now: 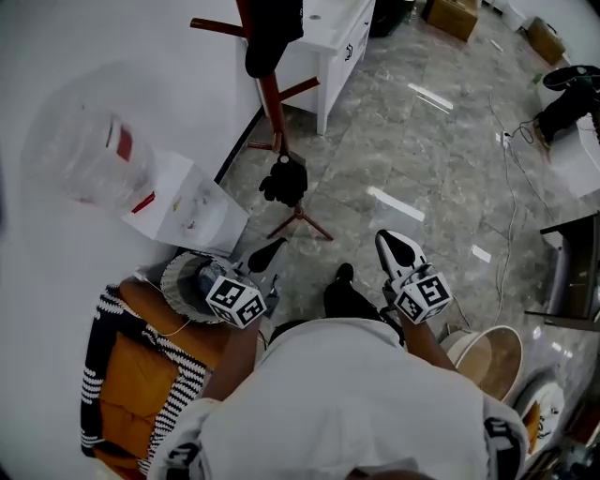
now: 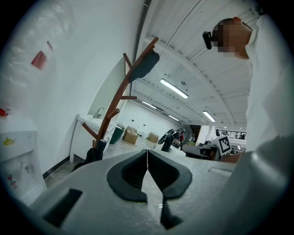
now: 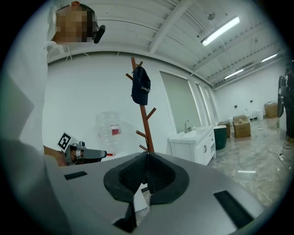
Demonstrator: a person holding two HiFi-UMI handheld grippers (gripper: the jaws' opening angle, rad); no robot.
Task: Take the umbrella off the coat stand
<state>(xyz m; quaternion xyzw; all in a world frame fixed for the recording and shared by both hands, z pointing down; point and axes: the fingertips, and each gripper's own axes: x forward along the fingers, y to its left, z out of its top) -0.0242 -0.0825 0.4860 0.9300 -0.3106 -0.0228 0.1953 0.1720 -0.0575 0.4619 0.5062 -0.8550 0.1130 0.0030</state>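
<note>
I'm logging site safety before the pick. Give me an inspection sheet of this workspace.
Surface: glossy grey stone floor, with light reflections.
Job's things: black umbrella hangs low on the wooden coat stand; dark cap near its top.
Clutter: cardboard boxes far off.
Grippers: left gripper and right gripper both shut, empty, short of the stand.
Cables: cable trails over the floor at right.
Surroundings: water dispenser, white sink cabinet, cushioned chair.
</note>
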